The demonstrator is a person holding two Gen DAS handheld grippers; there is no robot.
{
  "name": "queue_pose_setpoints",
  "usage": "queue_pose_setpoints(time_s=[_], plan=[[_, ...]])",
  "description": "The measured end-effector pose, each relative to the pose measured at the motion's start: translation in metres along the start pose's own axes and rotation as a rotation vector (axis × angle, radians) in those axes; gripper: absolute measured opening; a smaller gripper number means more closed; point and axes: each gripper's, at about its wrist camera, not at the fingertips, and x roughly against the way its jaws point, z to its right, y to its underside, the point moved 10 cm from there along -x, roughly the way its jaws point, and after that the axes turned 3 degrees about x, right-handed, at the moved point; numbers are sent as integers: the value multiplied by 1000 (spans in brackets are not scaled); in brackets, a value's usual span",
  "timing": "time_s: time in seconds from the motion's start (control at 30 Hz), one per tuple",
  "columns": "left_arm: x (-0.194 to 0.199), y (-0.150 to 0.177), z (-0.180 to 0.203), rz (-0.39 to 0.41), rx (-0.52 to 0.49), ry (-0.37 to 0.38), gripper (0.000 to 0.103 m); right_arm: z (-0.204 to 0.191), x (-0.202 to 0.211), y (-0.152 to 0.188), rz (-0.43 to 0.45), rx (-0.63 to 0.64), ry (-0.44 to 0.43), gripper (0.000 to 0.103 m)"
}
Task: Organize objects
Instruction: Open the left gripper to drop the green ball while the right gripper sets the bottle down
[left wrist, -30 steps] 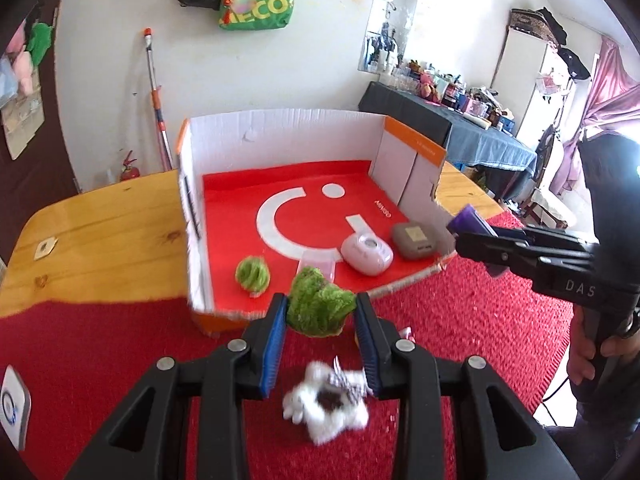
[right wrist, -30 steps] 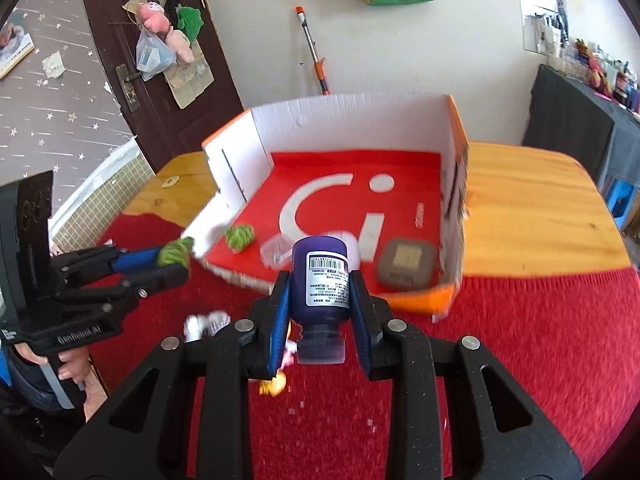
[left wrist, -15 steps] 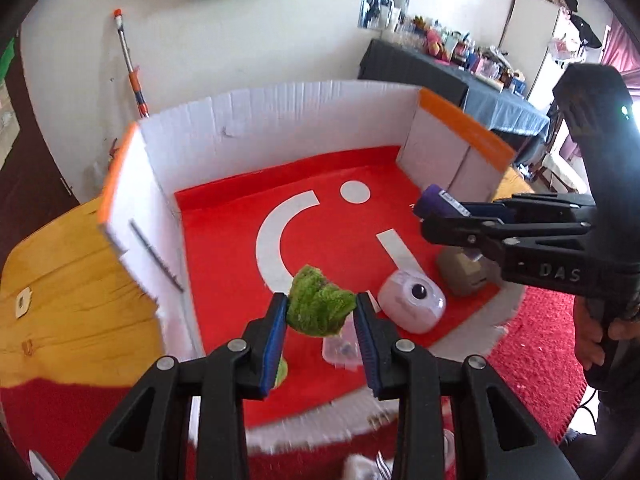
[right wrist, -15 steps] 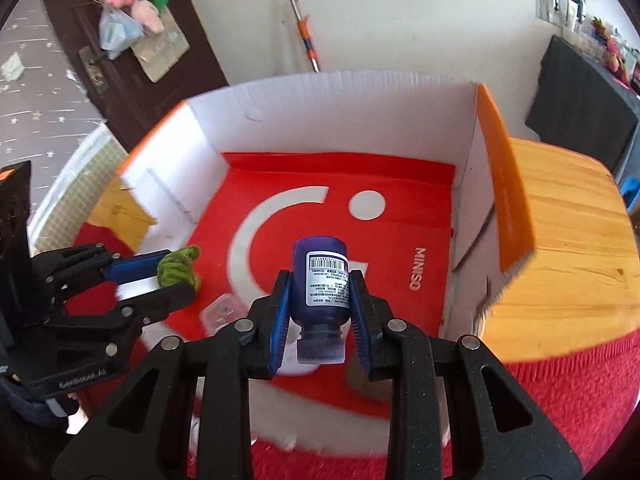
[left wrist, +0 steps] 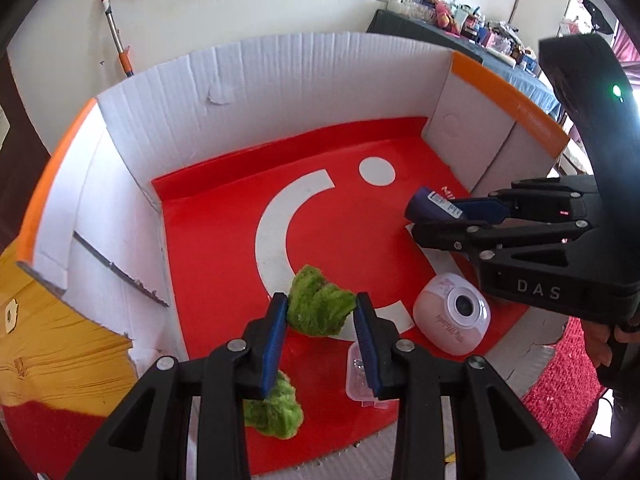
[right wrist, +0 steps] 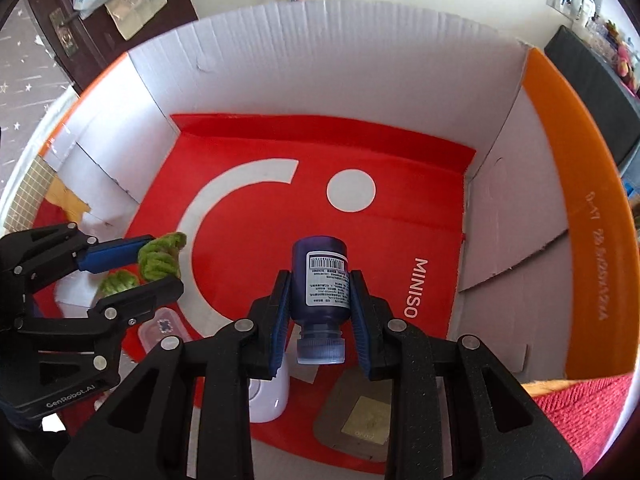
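Two hand-held grippers hang over a white cardboard box [right wrist: 360, 80] with orange rims and a red floor printed "MINISO", standing on a wooden bench [left wrist: 60, 360] with red cloth [right wrist: 592, 408]. Left hand-held gripper [left wrist: 320, 312], marked "GenRobot.AI", is clamped on a green fuzzy clump [left wrist: 318, 306]; a second clump [left wrist: 276, 408] lies at 6 o'clock. Right hand-held gripper [right wrist: 320, 300], marked "DAS", clasps one purple barcoded bottle [right wrist: 320, 280], cap toward the camera. One pink-white device [left wrist: 452, 320], one clear case [left wrist: 358, 376] and one brown case [right wrist: 360, 416] lie inside the box.
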Motion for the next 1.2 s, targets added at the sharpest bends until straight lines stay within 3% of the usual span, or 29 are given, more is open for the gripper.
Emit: queue_pose_setpoints(time_s=[0.43,1.2], plan=[[-7,4,-4,-29,3,-16,36,9,-2,5,-31,-2,18,27],[-8,6,-6,-34,6,-22,37,-8,-12,3,-36,14,46,27]])
